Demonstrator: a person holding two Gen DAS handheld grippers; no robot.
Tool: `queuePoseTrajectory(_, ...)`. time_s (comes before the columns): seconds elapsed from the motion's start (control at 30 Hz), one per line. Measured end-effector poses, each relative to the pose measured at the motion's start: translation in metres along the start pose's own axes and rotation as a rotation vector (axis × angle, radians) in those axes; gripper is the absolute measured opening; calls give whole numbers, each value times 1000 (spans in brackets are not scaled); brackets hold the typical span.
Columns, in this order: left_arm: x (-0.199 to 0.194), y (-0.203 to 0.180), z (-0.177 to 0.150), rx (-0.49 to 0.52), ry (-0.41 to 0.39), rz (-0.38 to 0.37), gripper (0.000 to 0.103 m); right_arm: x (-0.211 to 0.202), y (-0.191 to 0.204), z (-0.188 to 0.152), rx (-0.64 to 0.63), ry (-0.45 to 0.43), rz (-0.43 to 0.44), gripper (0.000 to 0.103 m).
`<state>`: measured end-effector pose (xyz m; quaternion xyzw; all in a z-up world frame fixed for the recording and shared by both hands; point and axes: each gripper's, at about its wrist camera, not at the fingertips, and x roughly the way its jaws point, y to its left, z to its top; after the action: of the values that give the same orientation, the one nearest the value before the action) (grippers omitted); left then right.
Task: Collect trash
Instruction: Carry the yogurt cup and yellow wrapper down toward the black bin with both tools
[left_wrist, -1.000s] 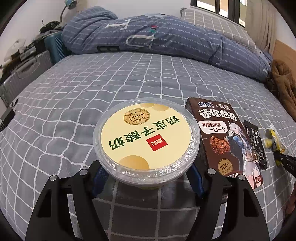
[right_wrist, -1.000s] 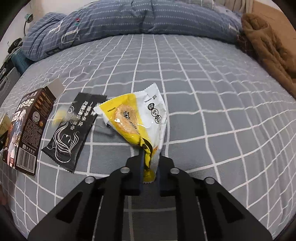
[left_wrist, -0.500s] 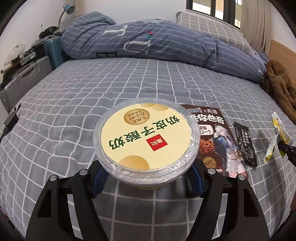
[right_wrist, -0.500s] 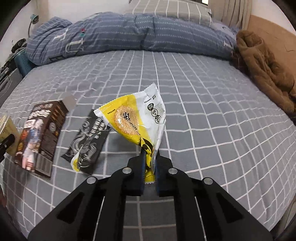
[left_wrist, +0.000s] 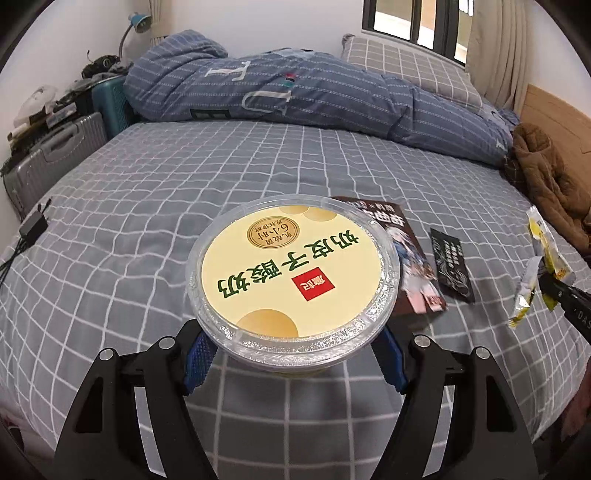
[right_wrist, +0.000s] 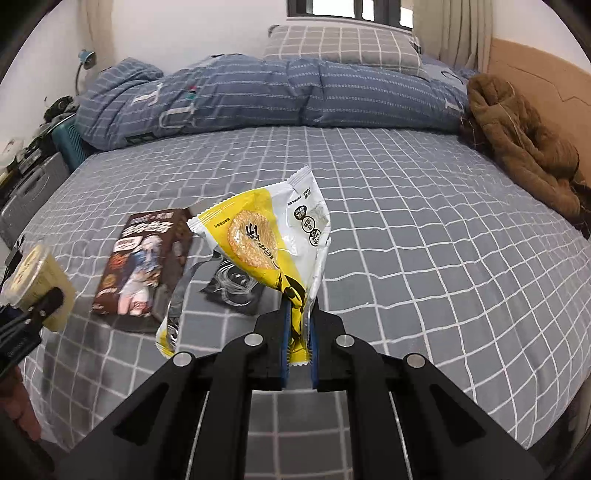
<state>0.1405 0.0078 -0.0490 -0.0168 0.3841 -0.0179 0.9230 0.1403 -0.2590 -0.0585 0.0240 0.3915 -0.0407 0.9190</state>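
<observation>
I am looking over the grey checked bed (left_wrist: 258, 166), where a brown snack box (right_wrist: 144, 266) and a black wrapper (left_wrist: 452, 264) are lying. My left claw (left_wrist: 293, 354) is clamping the yogurt tub (left_wrist: 293, 273) above it; my right claw (right_wrist: 297, 328) is pinching the yellow wrapper (right_wrist: 269, 236) aloft.

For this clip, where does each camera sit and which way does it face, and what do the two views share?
Left wrist: on the left gripper, looking down along its fingers across the bed toward the window; own fingers clamp a yogurt tub.
Right wrist: on the right gripper, facing the same way; own fingers pinch a yellow wrapper; part of a hand shows at the lower left edge.
Shared: cookie box, black wrapper, duvet, brown coat, and each other's gripper.
</observation>
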Motion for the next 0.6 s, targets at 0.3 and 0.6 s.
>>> queuePoseTrajectory(0.3,-24,-14,-14,10,-13,-20,71,-28,11,-15,-55,-21,-13,7)
queuePoseTrajectory(0.6,-45,-24,-32,13,-12,-31,71,-46,13,-32,-64,-14,1,8)
